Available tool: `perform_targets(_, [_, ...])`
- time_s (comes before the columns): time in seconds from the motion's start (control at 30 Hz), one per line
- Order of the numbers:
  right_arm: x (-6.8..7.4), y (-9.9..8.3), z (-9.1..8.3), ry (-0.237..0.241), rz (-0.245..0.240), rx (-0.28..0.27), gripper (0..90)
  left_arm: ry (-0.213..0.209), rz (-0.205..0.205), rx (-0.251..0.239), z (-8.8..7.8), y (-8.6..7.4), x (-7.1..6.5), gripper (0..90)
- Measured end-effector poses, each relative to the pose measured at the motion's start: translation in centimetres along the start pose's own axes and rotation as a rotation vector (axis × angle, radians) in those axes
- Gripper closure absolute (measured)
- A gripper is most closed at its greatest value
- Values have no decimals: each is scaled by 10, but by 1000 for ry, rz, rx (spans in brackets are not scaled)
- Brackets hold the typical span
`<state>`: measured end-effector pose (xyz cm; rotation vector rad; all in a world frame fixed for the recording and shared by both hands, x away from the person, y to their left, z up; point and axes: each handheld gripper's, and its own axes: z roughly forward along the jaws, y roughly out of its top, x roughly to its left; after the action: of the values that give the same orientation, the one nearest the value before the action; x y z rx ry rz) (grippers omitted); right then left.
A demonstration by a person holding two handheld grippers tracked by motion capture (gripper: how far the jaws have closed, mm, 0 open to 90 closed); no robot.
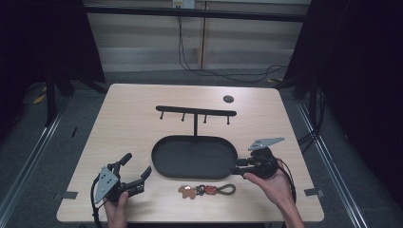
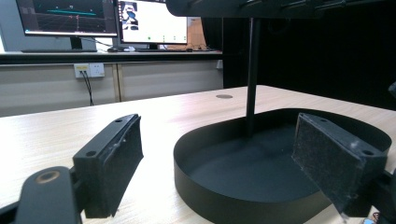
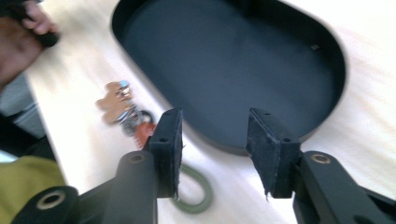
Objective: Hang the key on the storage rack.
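The table carries a black oval tray with a post and a hook bar rising from its far rim. All places below are given from that tray.

A keyring lies flat on the wood just in front of the tray's near rim, apart from it: a brown tag at its left end, a red clip in the middle, a green cord loop at its right end. Nothing touches it yet.

The right gripper sits at the tray's right end, pointing left over the near rim. In the right gripper view its jaws stand partly apart with nothing between them; the green loop lies just under the left pad and the rest of the keyring runs away beyond it.

The left gripper rests just off the tray's left end, jaws wide open and empty, aimed across the tray.

The step in hand looks like the approach for picking up the keyring, likely to hang it on a hook. The next move calls for the right gripper to drop toward the table in front of the tray, straddle the loop or the clip, and close on it.
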<state>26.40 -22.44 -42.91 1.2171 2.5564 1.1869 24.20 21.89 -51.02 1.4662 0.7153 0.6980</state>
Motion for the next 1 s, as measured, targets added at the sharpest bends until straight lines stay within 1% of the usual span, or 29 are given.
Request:
perform_targets(0.03, [0,0,0,16,4,13,592,8,-9,-3,0,0,-1,157])
perform_targets(0.1, [1,-1,0,45,-3,39,623,2,-6,-1,0,0,-1,157])
perform_targets(0.13, [0,-1,1,58,-3,46,651,6,-7,-1,0,0,-1,157])
perform_targets(0.17, [0,-1,2,71,-7,67,667,8,-7,-2,0,0,-1,157])
perform_targets(0.2, [1,-1,3,75,-18,81,683,8,-7,-1,0,0,-1,157])
perform_targets(0.23, [1,-2,4,72,-26,90,695,-6,8,1,0,0,0,157])
perform_targets(0.27, [1,-3,5,89,-25,95,714,-7,6,0,0,0,0,157])
perform_targets(0.3, [1,-3,6,109,-27,109,728,1,-2,-1,0,0,0,157])
perform_targets(0.33, [2,-4,7,113,-34,127,743,7,-6,-1,0,0,-1,157])
perform_targets(0.37, [1,-5,9,110,-47,152,750,8,-6,-2,0,0,-1,157])
perform_targets(0.4, [1,-5,11,96,-58,165,755,-2,3,0,0,0,0,157])
perform_targets(0.43, [1,-5,13,90,-54,184,763,-6,10,0,0,0,1,157])
perform_targets(0.47, [1,-4,15,86,-45,199,766,4,-7,-3,0,0,-1,157])
perform_targets(0.5, [1,-3,17,77,-44,204,768,2,-8,-3,0,0,-1,157])
perform_targets(0.57, [1,-4,23,82,-27,246,774,7,-7,-2,0,0,-1,157])
perform_targets(0.6, [1,-4,25,92,-31,258,772,10,-7,-1,0,0,-1,157])
perform_targets(0.67, [1,-6,28,85,-35,291,751,10,-7,-1,0,0,-1,157])
perform_targets(0.7, [1,-7,29,88,-29,298,744,8,-6,-1,0,0,-1,157])
perform_targets(0.73, [1,-8,30,82,-30,301,741,4,-8,-2,0,0,-1,157])
perform_targets(0.77, [1,-8,31,78,-24,316,715,4,-8,-3,0,0,-1,157])
perform_targets(0.8, [0,-8,32,71,-21,323,714,2,-9,-3,0,0,-1,157])
perform_targets(0.87, [-1,-9,36,71,-17,350,721,5,-6,-3,0,0,-1,157])
perform_targets(0.9, [-2,-10,38,66,-19,355,738,4,-6,-3,0,0,-1,157])
perform_targets(0.97, [-3,-11,40,77,-26,365,756,4,-6,-3,0,0,-1,157])
perform_targets(1.0, [-3,-11,42,72,-25,374,766,2,-9,-3,0,0,-1,157])
